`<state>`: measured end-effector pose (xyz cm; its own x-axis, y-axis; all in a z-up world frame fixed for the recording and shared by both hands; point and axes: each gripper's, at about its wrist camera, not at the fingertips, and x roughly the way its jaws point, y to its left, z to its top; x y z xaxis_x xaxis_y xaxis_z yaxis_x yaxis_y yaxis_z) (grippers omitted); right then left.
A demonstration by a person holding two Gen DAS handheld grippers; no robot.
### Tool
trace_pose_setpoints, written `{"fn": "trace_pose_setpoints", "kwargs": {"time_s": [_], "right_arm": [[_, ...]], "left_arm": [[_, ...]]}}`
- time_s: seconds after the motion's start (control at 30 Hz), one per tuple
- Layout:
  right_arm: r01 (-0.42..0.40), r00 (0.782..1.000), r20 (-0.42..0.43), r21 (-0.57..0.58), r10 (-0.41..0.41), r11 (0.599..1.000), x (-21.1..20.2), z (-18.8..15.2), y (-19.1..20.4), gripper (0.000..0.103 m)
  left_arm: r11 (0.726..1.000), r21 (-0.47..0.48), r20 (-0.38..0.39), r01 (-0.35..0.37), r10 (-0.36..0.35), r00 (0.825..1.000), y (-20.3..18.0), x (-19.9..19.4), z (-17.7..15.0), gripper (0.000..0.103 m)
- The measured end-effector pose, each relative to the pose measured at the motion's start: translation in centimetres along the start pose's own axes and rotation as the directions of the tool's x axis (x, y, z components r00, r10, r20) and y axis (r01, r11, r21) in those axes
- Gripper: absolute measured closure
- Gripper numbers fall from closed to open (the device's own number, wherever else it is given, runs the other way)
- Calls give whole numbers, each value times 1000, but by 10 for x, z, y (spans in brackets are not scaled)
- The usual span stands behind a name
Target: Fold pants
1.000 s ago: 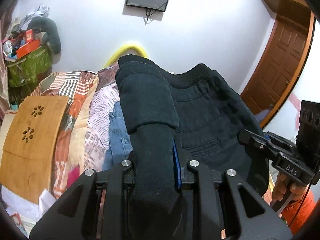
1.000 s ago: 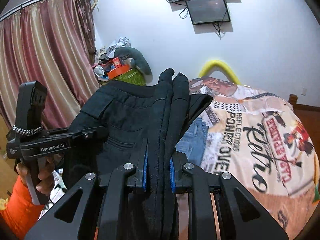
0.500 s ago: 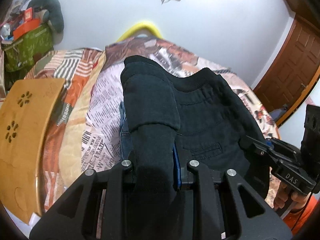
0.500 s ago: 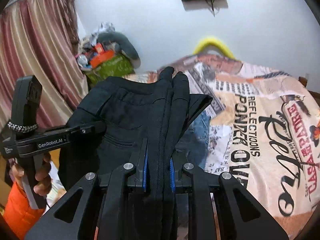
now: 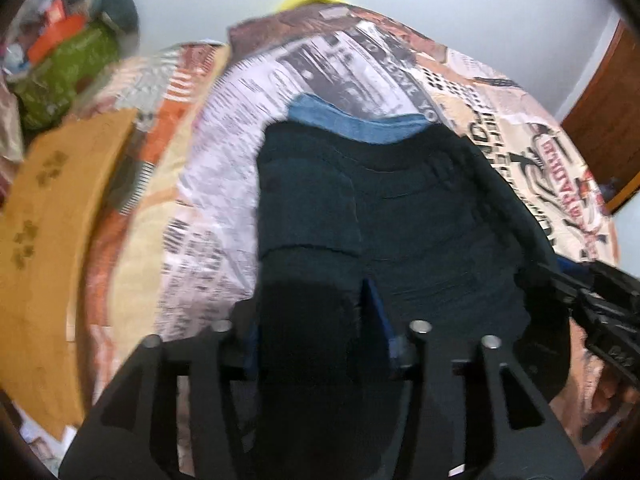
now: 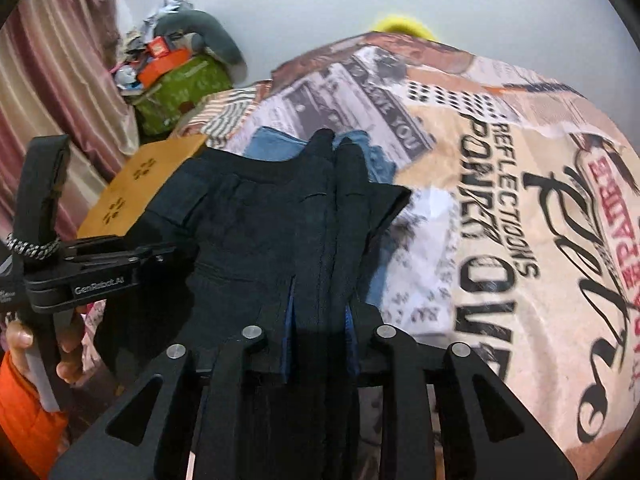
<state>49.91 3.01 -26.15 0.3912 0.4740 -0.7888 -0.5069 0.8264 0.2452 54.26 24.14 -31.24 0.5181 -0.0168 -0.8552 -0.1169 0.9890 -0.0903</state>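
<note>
Both grippers lower the dark pants (image 6: 256, 232) onto the bed (image 6: 520, 200), over a folded pair of blue jeans (image 5: 352, 120), apparently to stack them there. The left gripper (image 5: 312, 320) and the right gripper (image 6: 320, 320) each have a bunched edge of the pants between jaws that are opening; in neither view do the pads plainly press the cloth, so release seems underway. The left view is blurred, and the fabric hides the jaw tips.
</note>
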Motion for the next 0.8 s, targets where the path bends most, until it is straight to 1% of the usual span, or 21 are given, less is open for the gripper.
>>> {"fn": "trace_pose_setpoints", "kwargs": {"time_s": [0.03,0.07,0.1,0.2,0.3,0.33,0.4,0.47,0.5,0.57,0.6,0.67,0.7,0.73,0.77,0.8], "right_arm": [[-3,1000,-6,5,3,1000,-3,0,-2,71],[-1,1000,-8,5,1,1000,-8,-1,-3,66],[9,1000,-2,-2,-9,1000,-15,-1,-2,64],[34,999,39,-61,-32,998,-42,0,7,63],[50,994,105,-101,-39,994,-78,4,18,63],[57,988,151,-106,-41,993,-98,4,24,63],[50,978,206,-110,-26,993,-123,6,31,63],[38,964,265,-114,-7,993,-158,7,41,63],[35,956,293,-117,0,992,-174,7,46,63],[26,935,355,-128,22,991,-213,2,57,63],[24,923,384,-131,29,991,-231,-1,63,63],[19,902,430,-147,46,989,-259,-10,73,63],[22,886,460,-163,56,986,-280,-17,80,63],[30,876,479,-174,58,984,-291,-23,85,63],[41,861,504,-191,62,981,-308,-31,92,63],[49,848,526,-206,68,977,-323,-38,98,63]], "left_arm": [[1000,10,10,-29,29,1000,-1,-6,0,48],[999,17,16,-43,43,999,-2,-11,-1,47],[998,22,20,-53,52,998,-2,-17,0,47],[997,28,48,-69,67,997,-5,-47,0,47],[996,36,111,-81,77,991,-14,-87,-2,47],[996,41,140,-83,76,987,-19,-106,-4,47],[996,44,185,-77,68,980,-26,-136,-6,47],[996,46,242,-74,61,968,-35,-174,-9,47],[996,50,288,-79,61,956,-41,-201,-14,47],[996,54,346,-69,47,937,-49,-236,-22,47],[997,54,387,-57,32,922,-55,-262,-29,47],[997,57,435,-41,12,900,-62,-294,-39,47],[997,62,464,-39,5,886,-66,-313,-47,47],[997,67,501,-42,3,865,-71,-334,-58,47],[996,71,528,-46,2,849,-75,-349,-66,47],[996,76,564,-53,1,826,-81,-369,-79,46]]}}
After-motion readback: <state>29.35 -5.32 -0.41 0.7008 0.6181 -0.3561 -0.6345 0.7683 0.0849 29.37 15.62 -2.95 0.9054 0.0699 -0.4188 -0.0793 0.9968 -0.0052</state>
